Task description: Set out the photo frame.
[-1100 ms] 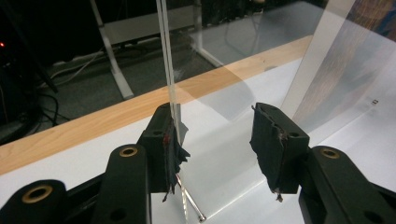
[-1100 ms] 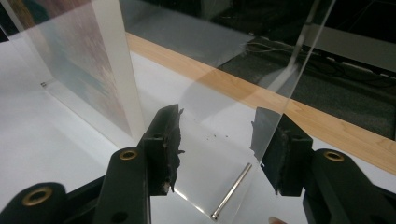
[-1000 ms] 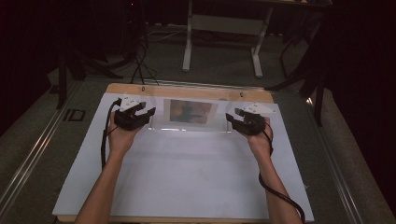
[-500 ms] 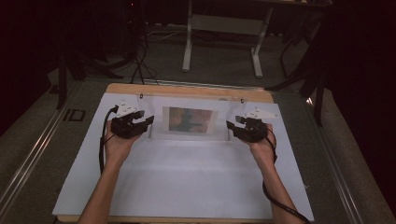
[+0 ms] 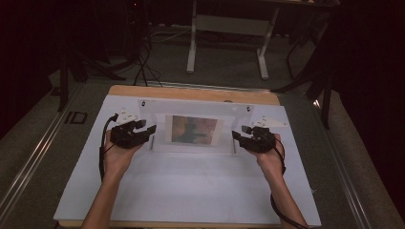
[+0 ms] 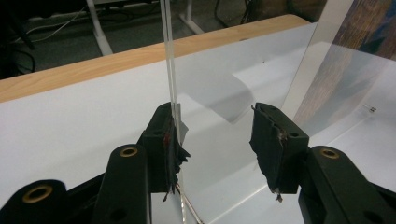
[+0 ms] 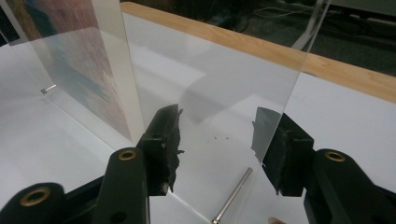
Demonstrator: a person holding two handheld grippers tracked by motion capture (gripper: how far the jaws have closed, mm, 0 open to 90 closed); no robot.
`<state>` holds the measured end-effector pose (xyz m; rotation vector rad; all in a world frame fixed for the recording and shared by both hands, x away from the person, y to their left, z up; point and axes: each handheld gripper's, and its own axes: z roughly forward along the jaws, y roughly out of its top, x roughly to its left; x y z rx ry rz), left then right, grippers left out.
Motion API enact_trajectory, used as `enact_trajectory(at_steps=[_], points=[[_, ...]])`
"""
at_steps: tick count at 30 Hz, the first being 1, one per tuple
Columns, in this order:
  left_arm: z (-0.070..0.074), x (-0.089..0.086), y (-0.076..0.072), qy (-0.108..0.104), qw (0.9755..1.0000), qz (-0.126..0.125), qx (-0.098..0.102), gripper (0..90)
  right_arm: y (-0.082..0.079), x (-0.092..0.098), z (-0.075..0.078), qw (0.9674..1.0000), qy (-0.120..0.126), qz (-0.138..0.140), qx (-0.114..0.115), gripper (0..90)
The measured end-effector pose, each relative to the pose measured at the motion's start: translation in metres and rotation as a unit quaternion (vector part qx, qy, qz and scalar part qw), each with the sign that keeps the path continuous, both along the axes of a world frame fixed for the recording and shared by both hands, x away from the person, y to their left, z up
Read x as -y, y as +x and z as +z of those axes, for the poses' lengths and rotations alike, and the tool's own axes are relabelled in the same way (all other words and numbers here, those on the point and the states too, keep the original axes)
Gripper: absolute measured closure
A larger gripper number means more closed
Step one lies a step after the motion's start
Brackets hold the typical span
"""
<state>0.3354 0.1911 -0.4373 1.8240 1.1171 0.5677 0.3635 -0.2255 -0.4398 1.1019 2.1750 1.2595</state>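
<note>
From the high view, a white sheet (image 5: pixel 191 186) covers a wooden table (image 5: pixel 191 93) in a dark room with a grey floor. In the middle stands one clear plastic picture frame (image 5: pixel 193 130), its long side running left to right. One left gripper (image 5: pixel 143 132) and one right gripper (image 5: pixel 242 136) sit at its two ends.

In the left gripper view, the jaws stand apart, and the frame's edge (image 6: pixel 170 70) touches the left pad.

In the right gripper view, the jaws are wide, around the frame's edge (image 7: pixel 280 116). One metal pin (image 7: pixel 232 196) lies at the bottom.

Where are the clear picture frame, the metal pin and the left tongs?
Clear picture frame (image 5: pixel 193 130): high view, on the coloured print inside it.
Metal pin (image 7: pixel 232 195): right gripper view, mid-shaft.
Left tongs (image 6: pixel 217 140): left gripper view, gap between its tips.
</note>
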Motion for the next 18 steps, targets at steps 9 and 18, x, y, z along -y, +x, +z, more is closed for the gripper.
enact_trajectory(at_steps=[9,18], points=[[0.0021,0.0009,-0.0008,-0.002,0.9999,0.004,-0.013,52.6,0.0002,-0.0006,0.0008,1.0,0.004,-0.006,-0.004,48.9],[-0.0009,0.0017,0.0024,-0.012,0.9998,0.014,-0.008,51.5,0.0049,0.0004,-0.0016,0.9999,0.011,-0.001,-0.011,48.7]])
